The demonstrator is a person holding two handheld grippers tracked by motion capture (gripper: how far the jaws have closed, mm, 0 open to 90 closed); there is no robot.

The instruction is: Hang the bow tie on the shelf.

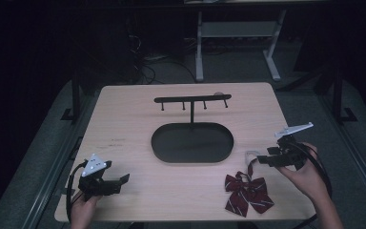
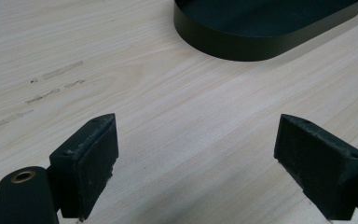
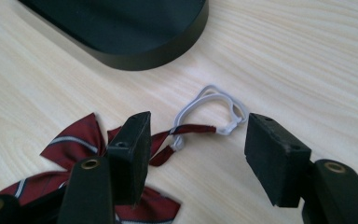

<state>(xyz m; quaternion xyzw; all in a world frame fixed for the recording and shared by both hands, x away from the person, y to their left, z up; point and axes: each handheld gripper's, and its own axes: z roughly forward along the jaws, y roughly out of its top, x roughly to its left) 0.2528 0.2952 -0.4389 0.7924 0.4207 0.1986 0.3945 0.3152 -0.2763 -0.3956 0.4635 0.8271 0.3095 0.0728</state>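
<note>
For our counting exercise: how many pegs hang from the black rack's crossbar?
4, in a row under the black metal rack's crossbar: far left, left of post, right of post, far right.

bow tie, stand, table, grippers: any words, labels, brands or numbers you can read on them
None can be read.
Dark red striped bow tie with white elastic loop: stripes, no lettering.
Black oval-based metal hook stand: plain.
Light wooden table: faint grey smudges in the left gripper view, not legible as text.
Left gripper and right gripper: black pads, no markings.
</note>
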